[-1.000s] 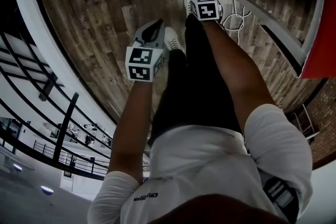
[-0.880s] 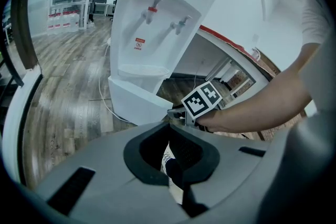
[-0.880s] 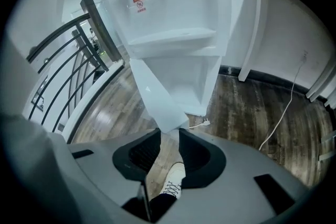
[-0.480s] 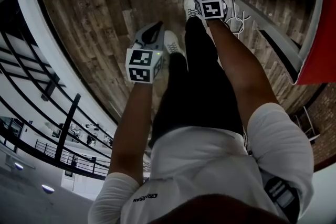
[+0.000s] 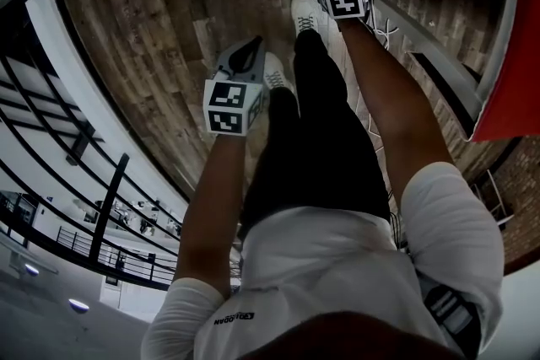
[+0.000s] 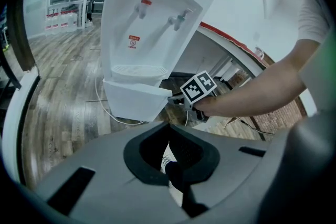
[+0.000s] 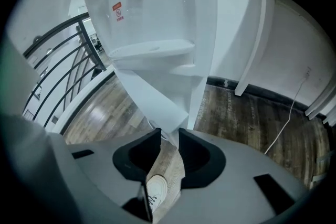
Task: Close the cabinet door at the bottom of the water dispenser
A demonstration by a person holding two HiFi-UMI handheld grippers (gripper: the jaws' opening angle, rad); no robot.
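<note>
Two tools: one in each hand of the person, each with a marker cube.
Left tool [image 6: 169, 124]: clenched, tips together, nothing caught between them. It is held apart from the dispenser, with the other tool ahead of it.
Right tool [image 7: 169, 136]: released, jaws a narrow gap apart. The lower free corner of the flat white cabinet door [image 7: 152, 97] sits right at the mouth of that gap; I cannot tell whether they touch.
Cabinet door: open, swung out from the base of the dispenser and slanting forward below the drip tray.
Dispenser: tall white plastic water dispenser [image 6: 157, 8], upright on the floor. A red tap [image 6: 145, 3] and a pale tap [image 6: 181, 17] sit side by side above the white drip tray [image 6: 137, 72].
Floor: brown wooden planks [image 5: 152, 29], with a thin white cable [image 7: 286, 128] trailing across them beside the dispenser.
Person: a white shoe [image 7: 155, 186] shows through the right tool's gap. Black trousers [image 5: 312, 139], white shirt.
Railing: black metal bars [image 7: 68, 60], off to one side and well apart from the dispenser.
</note>
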